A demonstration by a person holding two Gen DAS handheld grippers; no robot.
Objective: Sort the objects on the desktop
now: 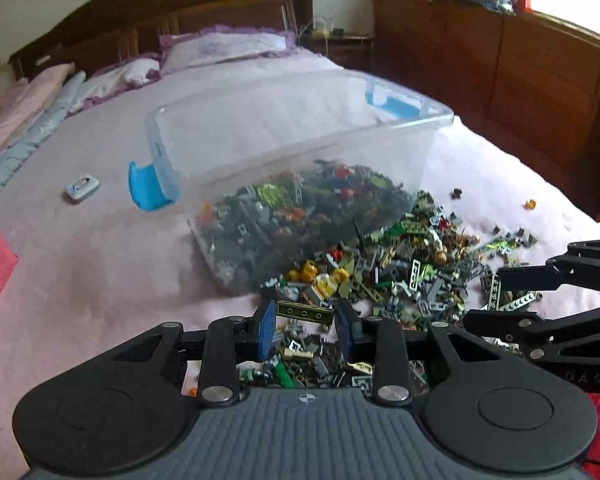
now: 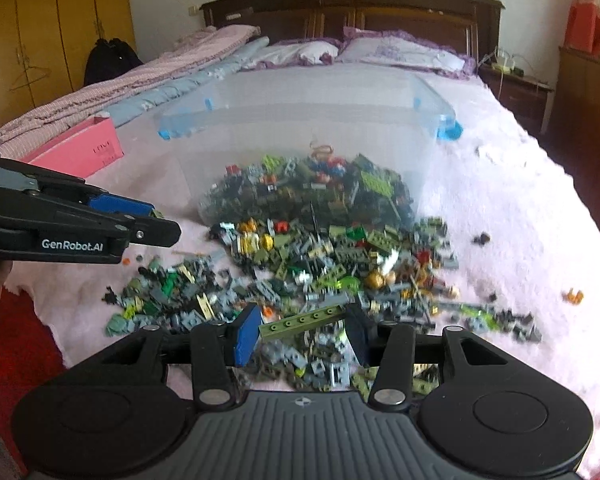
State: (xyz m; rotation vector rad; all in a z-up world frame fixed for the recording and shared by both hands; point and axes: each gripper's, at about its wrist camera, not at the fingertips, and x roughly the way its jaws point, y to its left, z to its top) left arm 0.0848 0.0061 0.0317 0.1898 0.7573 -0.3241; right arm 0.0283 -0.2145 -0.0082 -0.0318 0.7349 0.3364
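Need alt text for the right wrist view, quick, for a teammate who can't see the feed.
The right tool grips a long olive-green brick above a pile of loose toy bricks on a pink bedspread. Behind the pile, a clear plastic bin lies tipped, bricks spilling out. The left tool enters from the left.

You see a bed [image 2: 520, 200] with a pink cover. On it lie a clear box [image 2: 300, 120], a brick pile [image 2: 320, 272], a pink box [image 2: 80, 148], and pillows [image 2: 400, 50] by the headboard.
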